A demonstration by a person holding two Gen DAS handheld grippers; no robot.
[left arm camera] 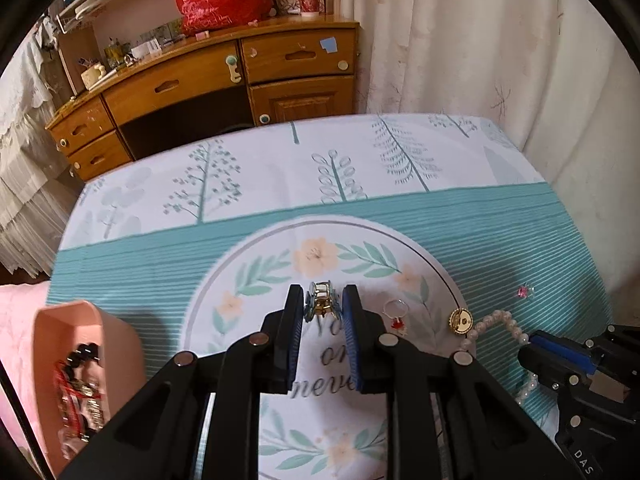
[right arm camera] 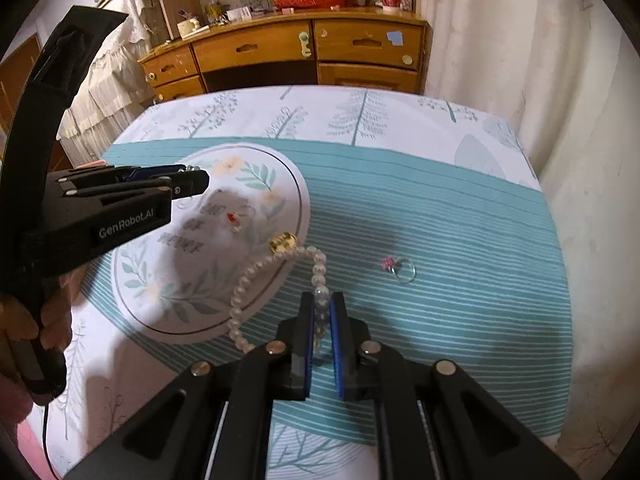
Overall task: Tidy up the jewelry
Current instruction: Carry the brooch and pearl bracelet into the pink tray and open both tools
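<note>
A small gold-and-silver metal trinket (left arm camera: 320, 301) sits clamped between the tips of the left gripper (left arm camera: 322, 307), above the tablecloth (left arm camera: 500, 240). To its right the right gripper (right arm camera: 321, 307) is closed on a white pearl-bead strand (right arm camera: 256, 276) lying on the cloth; a pink plastic tray (left arm camera: 86, 320) sits left.

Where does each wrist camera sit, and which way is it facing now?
Left wrist: on the left gripper, facing the desk; its fingers pinch a gold clip, pink box at left.
Right wrist: on the right gripper, same heading; its fingers close on a pearl bracelet; the left hand shows.
Shared: tablecloth, gold charm, each other's gripper.
</note>
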